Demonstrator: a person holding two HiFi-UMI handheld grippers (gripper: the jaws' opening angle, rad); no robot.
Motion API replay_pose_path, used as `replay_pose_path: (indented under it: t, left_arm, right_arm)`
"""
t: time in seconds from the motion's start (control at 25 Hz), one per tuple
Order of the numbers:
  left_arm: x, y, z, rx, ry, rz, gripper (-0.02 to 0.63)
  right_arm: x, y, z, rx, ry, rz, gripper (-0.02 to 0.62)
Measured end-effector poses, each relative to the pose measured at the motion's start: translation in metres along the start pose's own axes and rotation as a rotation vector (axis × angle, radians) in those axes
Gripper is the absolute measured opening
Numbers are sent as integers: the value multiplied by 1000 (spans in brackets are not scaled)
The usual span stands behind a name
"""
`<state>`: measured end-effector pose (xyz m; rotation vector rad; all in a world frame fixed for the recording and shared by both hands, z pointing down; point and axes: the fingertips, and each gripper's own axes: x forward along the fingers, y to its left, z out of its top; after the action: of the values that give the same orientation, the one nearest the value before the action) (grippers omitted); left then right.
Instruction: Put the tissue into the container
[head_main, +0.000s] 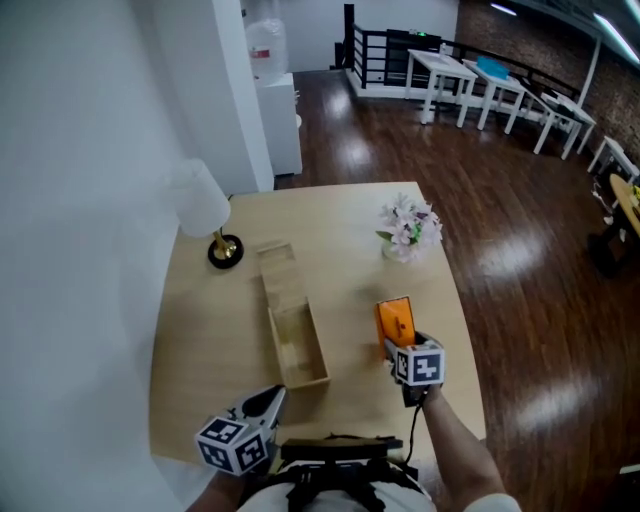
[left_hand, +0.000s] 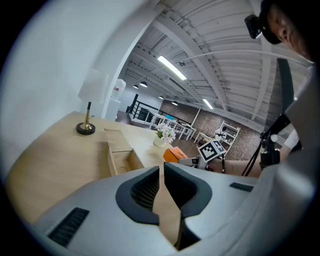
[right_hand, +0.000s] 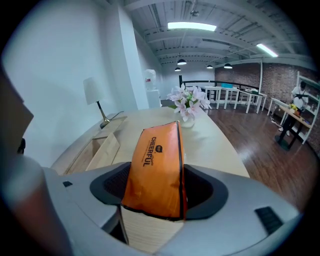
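Observation:
An orange tissue pack (head_main: 395, 320) stands upright between the jaws of my right gripper (head_main: 398, 338), over the table to the right of the container. In the right gripper view the pack (right_hand: 155, 165) fills the gap and both pads press its sides; the right gripper (right_hand: 156, 186) is shut on it. The container is a long open wooden box (head_main: 276, 345) in the middle of the table, with its flat lid (head_main: 277, 268) lying at its far end. My left gripper (head_main: 268, 400) hovers at the near table edge, close to the box's near end, its jaws (left_hand: 161, 182) shut on nothing.
A white-shaded lamp (head_main: 205, 205) with a brass base stands at the table's far left. A vase of pale flowers (head_main: 408, 228) stands at the far right. The round-cornered wooden table (head_main: 340, 215) adjoins a white wall on the left; dark wood floor lies to the right.

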<state>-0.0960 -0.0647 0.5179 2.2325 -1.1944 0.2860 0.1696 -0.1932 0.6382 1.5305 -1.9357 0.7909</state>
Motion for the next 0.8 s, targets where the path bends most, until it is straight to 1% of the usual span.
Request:
replay_pose_path:
  t: [0.16, 0.48, 0.64, 0.8]
  left_arm:
    - [-2, 1, 4, -1, -12, -5, 32]
    - [-10, 7, 7, -5, -27, -10, 31]
    - [-17, 13, 8, -9, -33, -6, 31]
    - [-25, 21, 9, -15, -39, -1, 32]
  right_arm:
    - [-16, 13, 19, -1, -46, 21, 333]
    - [-35, 52, 50, -30, -128, 68, 327]
    - [-40, 79, 61, -38, -153, 104, 325]
    - [-38, 116, 67, -59, -163, 149, 323]
